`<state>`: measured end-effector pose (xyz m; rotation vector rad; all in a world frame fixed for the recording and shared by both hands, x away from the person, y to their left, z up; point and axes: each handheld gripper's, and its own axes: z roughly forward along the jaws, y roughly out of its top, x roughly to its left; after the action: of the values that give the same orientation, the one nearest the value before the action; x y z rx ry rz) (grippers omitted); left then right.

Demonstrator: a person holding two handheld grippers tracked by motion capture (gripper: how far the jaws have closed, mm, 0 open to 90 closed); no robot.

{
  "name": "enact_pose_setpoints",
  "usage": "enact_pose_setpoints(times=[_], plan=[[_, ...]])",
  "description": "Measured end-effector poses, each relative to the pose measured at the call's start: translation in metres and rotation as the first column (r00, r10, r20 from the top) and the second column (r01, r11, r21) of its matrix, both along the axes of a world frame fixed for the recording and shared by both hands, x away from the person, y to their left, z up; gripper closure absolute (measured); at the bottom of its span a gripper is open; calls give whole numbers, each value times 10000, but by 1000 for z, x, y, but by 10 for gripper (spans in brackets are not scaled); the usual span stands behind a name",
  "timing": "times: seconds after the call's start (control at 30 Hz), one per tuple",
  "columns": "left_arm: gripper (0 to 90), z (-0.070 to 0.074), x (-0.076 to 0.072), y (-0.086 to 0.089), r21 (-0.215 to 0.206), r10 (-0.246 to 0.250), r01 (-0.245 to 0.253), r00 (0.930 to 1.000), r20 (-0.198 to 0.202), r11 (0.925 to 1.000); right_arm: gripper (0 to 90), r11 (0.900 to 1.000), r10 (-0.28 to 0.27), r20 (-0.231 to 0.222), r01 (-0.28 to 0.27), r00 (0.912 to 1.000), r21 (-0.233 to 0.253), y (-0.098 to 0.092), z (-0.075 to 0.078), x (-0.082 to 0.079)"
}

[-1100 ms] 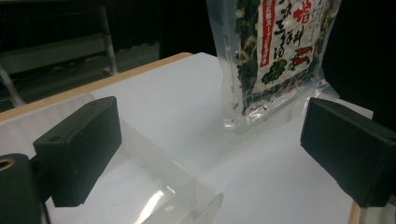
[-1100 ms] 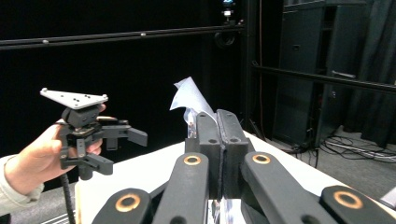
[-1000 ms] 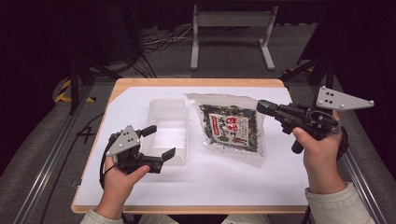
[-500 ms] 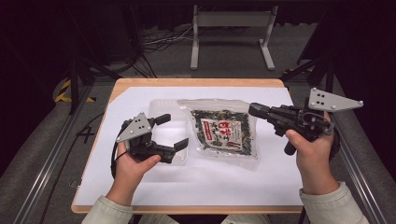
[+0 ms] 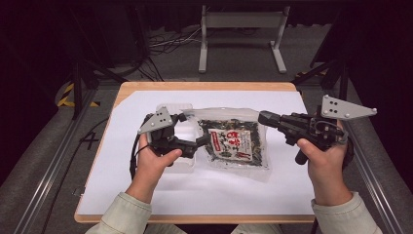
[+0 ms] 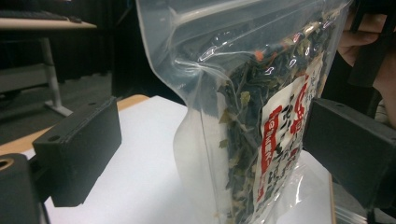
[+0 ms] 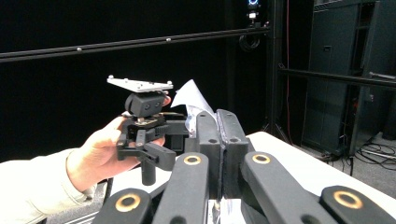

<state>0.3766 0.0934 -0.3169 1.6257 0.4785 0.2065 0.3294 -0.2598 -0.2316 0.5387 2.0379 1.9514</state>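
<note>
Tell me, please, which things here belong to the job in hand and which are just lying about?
In hand:
bag of dried leaves
right gripper, shut on its edge
left gripper, open around it

Lying about:
clear plastic container
white sheet

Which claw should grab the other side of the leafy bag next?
Left. The left claw is open with the bag between its jaws, ready to close. The right claw is shut on the bag's edge already.
</note>
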Motion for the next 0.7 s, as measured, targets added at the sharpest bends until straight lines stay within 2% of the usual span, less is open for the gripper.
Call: enact_pose_setpoints(times=[0.1,0.17,0.33,0.37,0.63,0.7], plan=[[62,-2,2,-5,-274,-362,355,9990,-274,9990,900,10000,20,-73,-20,10000,73,0,-2,0],[60,-3,2,-10,-342,-418,405,9983,-408,9986,900,10000,19,-107,-18,9999,94,-1,-3,1],[61,-5,2,-18,-327,-617,604,9973,-408,9976,900,9998,83,-174,-81,9998,156,0,-4,1],[61,-6,2,-20,-438,-655,637,9970,-414,9970,900,9998,105,-169,-102,9998,175,0,-4,1],[214,-6,2,-22,-571,-1058,1059,9944,44,9927,900,9993,130,-261,-121,9996,365,-1,-9,3],[309,-5,2,-21,-570,-1187,1198,9927,233,9912,900,9989,156,-285,-143,9995,452,-1,-10,3]])
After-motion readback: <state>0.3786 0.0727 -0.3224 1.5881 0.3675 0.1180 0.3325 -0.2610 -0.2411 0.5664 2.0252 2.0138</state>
